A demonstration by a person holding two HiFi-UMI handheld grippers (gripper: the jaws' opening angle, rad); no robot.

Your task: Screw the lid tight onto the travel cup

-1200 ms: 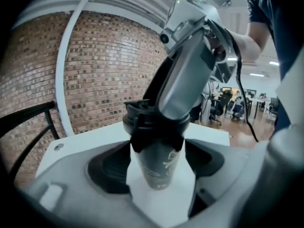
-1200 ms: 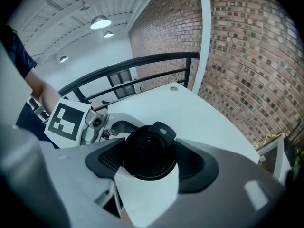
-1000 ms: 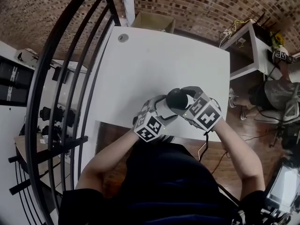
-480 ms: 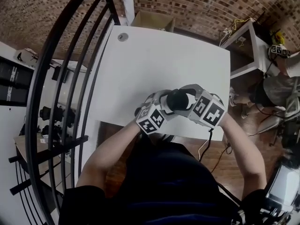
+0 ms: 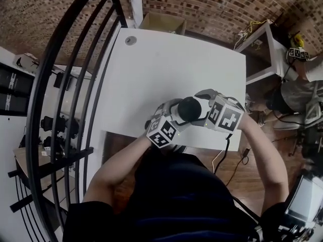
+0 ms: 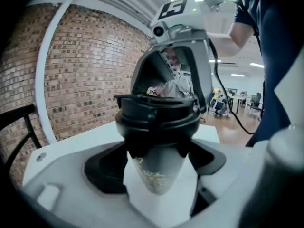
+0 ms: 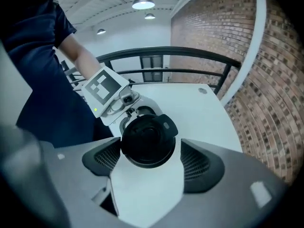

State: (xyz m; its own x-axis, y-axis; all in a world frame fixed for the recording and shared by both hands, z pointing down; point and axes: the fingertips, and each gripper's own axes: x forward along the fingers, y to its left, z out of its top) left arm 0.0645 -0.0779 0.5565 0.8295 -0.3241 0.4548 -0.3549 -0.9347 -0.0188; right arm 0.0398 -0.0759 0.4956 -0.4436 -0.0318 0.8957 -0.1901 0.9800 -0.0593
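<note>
Lid let go, cup in one grip

The left gripper [image 6: 154, 175] clamps the tapered body of the travel cup [image 6: 159, 167], holding it off the white table [image 5: 171, 64] near its front edge. The right gripper [image 7: 149, 158] has its jaws opening wide, with the black lid [image 7: 147, 140] between the pads. The likely risk is that the smooth, narrowing cup slides out of that single grip, or that the lid is released before its thread is fully home and sits loose. Count: one cup, one lid, two grippers, one table.
</note>
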